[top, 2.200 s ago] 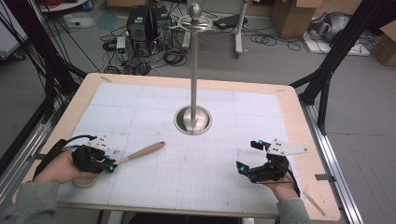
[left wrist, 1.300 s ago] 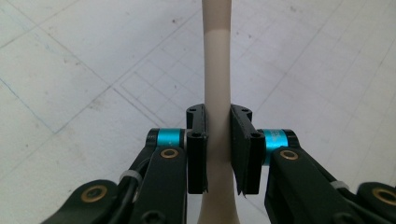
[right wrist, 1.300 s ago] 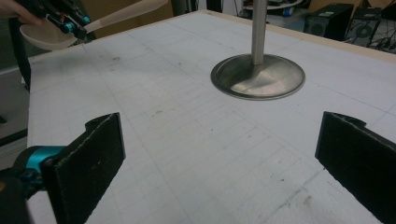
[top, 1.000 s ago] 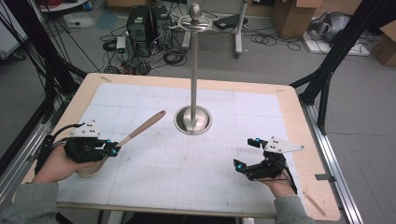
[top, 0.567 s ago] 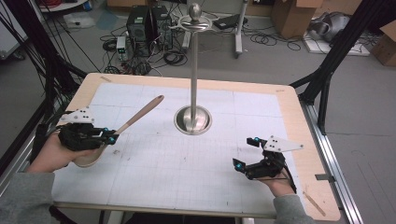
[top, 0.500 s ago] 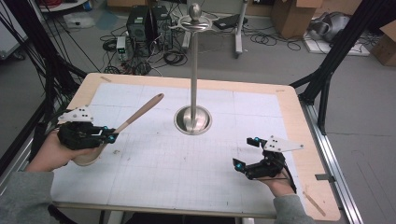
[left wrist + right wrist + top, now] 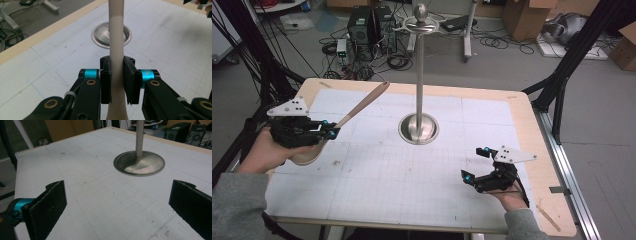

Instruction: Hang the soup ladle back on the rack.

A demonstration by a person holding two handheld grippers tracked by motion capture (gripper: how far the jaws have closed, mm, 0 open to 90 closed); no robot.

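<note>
Gripping the wooden spoon (image 7: 360, 105) low on its handle with the left tool (image 7: 116, 81), we keep it off the worktop (image 7: 377, 180), handle angled up toward the metal stand (image 7: 419, 75) for hanging. Right tool (image 7: 477, 167) sits wide open, clear.

Pale matt wood on the spoon (image 7: 362, 105), smooth along its handle, pinched between the left gripper (image 7: 117, 82)'s black pads, which look rubbery and ribbed. The stand (image 7: 419, 127) gleams, polished metal (its base mirror-bright). The mat (image 7: 412, 170) is matt white, scuffed and gridded, on a table (image 7: 532, 120) of light wood.
</note>
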